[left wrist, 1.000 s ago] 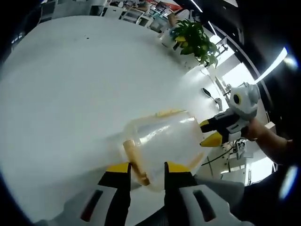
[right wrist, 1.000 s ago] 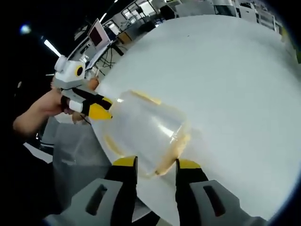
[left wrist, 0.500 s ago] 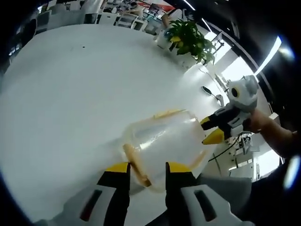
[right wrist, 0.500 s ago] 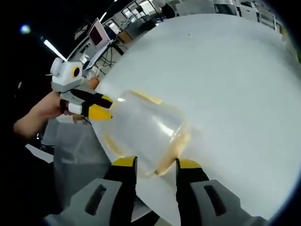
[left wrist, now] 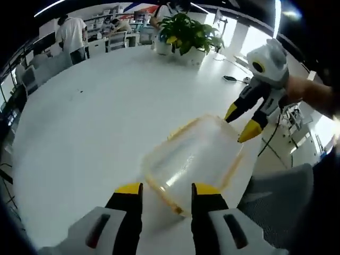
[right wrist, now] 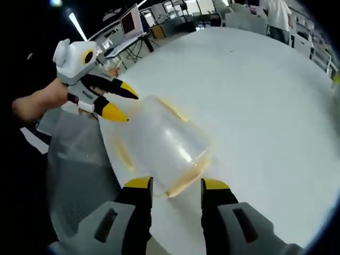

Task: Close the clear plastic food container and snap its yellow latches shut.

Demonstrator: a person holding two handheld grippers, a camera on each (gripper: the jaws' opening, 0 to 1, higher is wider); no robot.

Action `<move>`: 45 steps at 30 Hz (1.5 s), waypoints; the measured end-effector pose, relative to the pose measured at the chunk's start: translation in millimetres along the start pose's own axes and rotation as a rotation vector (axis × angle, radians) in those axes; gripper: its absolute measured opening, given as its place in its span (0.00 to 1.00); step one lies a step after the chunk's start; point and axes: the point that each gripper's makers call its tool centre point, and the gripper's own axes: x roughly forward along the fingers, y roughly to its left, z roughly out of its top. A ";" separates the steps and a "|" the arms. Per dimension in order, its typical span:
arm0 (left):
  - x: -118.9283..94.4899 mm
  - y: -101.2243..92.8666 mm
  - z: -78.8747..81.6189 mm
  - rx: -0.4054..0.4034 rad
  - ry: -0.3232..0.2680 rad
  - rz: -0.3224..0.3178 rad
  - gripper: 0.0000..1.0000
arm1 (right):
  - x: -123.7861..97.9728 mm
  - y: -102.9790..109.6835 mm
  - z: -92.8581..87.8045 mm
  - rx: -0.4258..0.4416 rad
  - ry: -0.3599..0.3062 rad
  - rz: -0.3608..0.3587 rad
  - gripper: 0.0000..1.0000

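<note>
Container (left wrist: 194, 159) clear; rim yellow.

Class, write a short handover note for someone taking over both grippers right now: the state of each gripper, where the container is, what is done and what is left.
Left gripper: open, holding nothing, its tips just short of the near end of the container.
Right gripper: open, holding nothing, at the opposite end of the container.
The container lies on the white table, near its edge, with the two grippers facing each other across it.
Done: the lid looks to be on, though the clear plastic makes that hard to confirm.
Left: check each yellow latch and press any loose one shut. The pictures do not show which are snapped.
</note>
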 end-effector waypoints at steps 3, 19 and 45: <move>-0.4 -4.8 5.6 0.102 0.007 -0.040 0.29 | -3.8 -4.6 4.8 -0.045 -0.024 -0.014 0.33; 6.4 -54.0 47.3 0.185 -0.147 -0.130 0.28 | 6.3 33.4 49.7 -0.198 -0.211 0.075 0.34; 17.4 -55.2 32.7 0.160 -0.133 -0.111 0.24 | 26.0 38.5 66.6 -0.261 -0.235 0.116 0.32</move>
